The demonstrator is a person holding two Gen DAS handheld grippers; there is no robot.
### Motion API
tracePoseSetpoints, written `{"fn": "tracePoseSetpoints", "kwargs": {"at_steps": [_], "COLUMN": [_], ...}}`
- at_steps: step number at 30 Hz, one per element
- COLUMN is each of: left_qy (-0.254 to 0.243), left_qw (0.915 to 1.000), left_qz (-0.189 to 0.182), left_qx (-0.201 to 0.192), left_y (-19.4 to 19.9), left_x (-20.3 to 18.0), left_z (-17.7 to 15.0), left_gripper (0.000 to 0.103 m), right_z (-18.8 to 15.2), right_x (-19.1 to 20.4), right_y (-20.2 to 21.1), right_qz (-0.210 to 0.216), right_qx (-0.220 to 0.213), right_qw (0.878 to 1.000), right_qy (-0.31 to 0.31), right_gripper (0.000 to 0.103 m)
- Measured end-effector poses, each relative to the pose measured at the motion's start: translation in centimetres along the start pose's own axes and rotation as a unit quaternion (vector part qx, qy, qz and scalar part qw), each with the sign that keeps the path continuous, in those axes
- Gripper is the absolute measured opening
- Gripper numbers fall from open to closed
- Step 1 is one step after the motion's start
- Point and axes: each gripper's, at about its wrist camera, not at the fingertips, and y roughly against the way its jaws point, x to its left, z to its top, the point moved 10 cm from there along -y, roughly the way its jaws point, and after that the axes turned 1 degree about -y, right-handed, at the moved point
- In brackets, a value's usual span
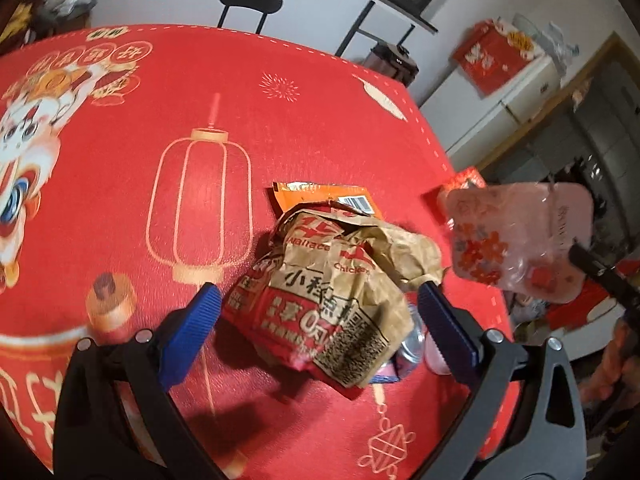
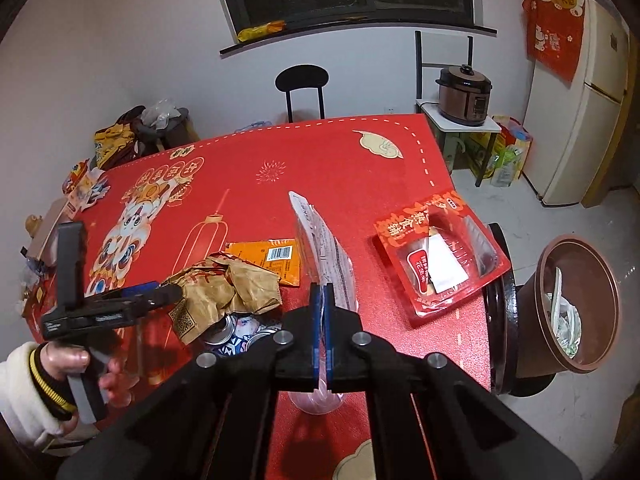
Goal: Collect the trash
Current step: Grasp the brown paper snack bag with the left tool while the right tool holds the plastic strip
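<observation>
The right claw [image 2: 323, 312] is clamped on a clear plastic pouch [image 2: 325, 256] above the table [image 2: 320, 152]; the left claw [image 1: 320, 312] gapes around a crumpled paper bag [image 1: 340, 296]. The brown bin [image 2: 576, 304] (beside the table) holds white scraps.

The table covering [image 2: 320, 152] looks like printed red vinyl, faintly pebbled and semi-gloss near the front edge. Toward the middle, a crumpled brown paper wrapper [image 1: 340, 284] — matt, creased, printed in red and black — lies over a dented metal can [image 2: 224, 330] with a shiny rim. Behind it an orange foil-like sachet [image 2: 276, 260] has a dull sheen. The right gripper [image 2: 322, 292], matt black plastic with ribbed blue pads and bright metal pins, pinches a thin clear plastic pouch [image 1: 516, 236], glossy and wrinkled. By the right edge, a red plastic tray [image 2: 440, 264] — glossy, with a clear film window. The left gripper [image 1: 320, 312] shares that ribbed blue finish.
</observation>
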Motion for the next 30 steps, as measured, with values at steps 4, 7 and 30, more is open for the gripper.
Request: {"fn": "tracePoseSetpoints", "kwargs": {"at_steps": [4, 7, 30], "left_qy": [0.011, 0.014, 0.036], "left_qw": [0.9999, 0.9998, 0.9981], "left_qz": [-0.005, 0.007, 0.046], "left_qx": [0.008, 0.012, -0.021], "left_y": [-0.9, -1.7, 2.1], "left_x": [-0.2, -0.4, 1.3], "left_z": [0.2, 0.5, 0.0], "left_gripper": [0.097, 0.097, 0.084], "right_z": [-0.2, -0.3, 0.5], "right_x": [-0.1, -0.2, 0.0], "right_y": [-0.2, -0.3, 1.1], "right_qz": [0.002, 0.002, 0.016], "right_qx": [0.002, 0.004, -0.018], "right_qw": [1.0, 1.0, 1.0], "right_qy": [-0.001, -0.001, 0.002], "right_gripper": [0.003, 0.003, 0.003]}}
